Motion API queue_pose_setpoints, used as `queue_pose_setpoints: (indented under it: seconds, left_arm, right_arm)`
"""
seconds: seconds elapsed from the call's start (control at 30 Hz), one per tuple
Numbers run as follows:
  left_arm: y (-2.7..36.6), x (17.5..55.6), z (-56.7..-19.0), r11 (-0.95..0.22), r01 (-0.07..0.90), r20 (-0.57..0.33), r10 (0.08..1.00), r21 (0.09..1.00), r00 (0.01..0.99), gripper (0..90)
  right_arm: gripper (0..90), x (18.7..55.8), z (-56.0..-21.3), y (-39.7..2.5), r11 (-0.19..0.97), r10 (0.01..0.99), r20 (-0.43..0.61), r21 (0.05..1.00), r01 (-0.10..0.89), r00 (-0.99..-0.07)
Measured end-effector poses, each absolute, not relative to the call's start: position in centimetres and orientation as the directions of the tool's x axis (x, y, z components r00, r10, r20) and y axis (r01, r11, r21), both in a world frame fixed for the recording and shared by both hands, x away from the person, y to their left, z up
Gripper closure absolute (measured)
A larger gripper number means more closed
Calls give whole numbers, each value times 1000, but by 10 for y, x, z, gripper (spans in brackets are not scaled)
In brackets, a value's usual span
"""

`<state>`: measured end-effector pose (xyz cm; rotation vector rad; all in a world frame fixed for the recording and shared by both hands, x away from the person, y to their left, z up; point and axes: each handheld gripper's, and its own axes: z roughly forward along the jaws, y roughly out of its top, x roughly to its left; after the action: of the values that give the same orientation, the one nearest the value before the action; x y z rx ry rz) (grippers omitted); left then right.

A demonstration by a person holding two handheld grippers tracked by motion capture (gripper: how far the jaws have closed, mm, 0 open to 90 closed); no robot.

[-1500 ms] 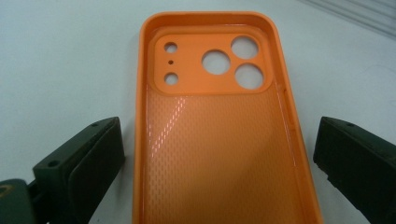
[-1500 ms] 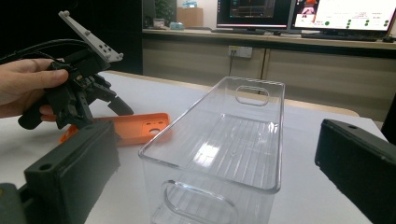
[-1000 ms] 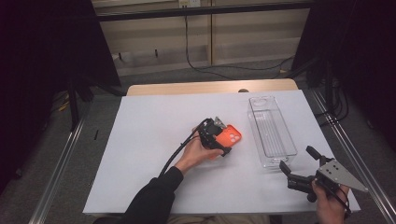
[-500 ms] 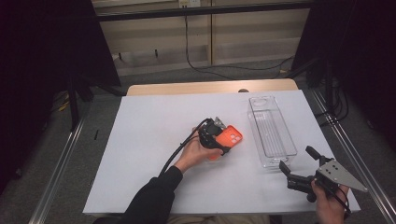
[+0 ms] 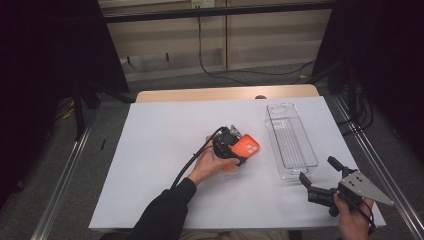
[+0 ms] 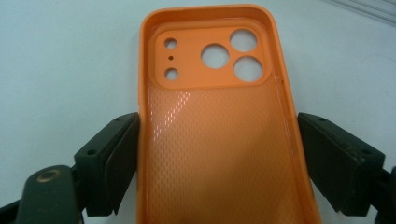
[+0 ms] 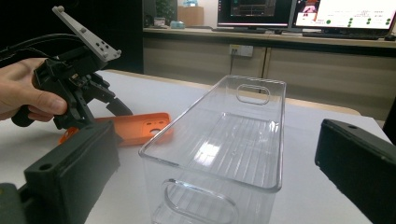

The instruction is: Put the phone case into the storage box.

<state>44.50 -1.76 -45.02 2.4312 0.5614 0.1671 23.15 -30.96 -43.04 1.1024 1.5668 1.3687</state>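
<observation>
While the left tool (image 6: pixel 219 154) straddles the orange phone case (image 6: pixel 219 140)

Its jaws sit apart beside the case's edges; the right tool (image 5: pixel 320 176) gapes open near the clear bin (image 5: pixel 290 140).

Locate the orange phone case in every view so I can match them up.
High view: phone case at table centre, left of the clear bin.
Left gripper view: centre, between the left gripper's jaws.
Right gripper view: lower left, flat on the table.
Shared landmark: the white table.

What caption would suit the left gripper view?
Left claw straddling an orange phone case lying open side up on the white table.
</observation>
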Motion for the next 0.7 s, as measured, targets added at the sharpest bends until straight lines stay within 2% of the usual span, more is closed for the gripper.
queue_pose_setpoints:
  seconds: [0.47, 0.7]
  left_arm:
    - [-6, 446, -450, -659, 381, -2, 499, 648, 867, 163]
    - [0, 444, -445, -648, 361, -1, 485, 671, 874, 162]
  right_arm:
    - [0, 231, -430, -309, 49, 943, -8, 992, 116, -332]
    - [0, 231, -430, -309, 50, 943, -8, 992, 117, -332]
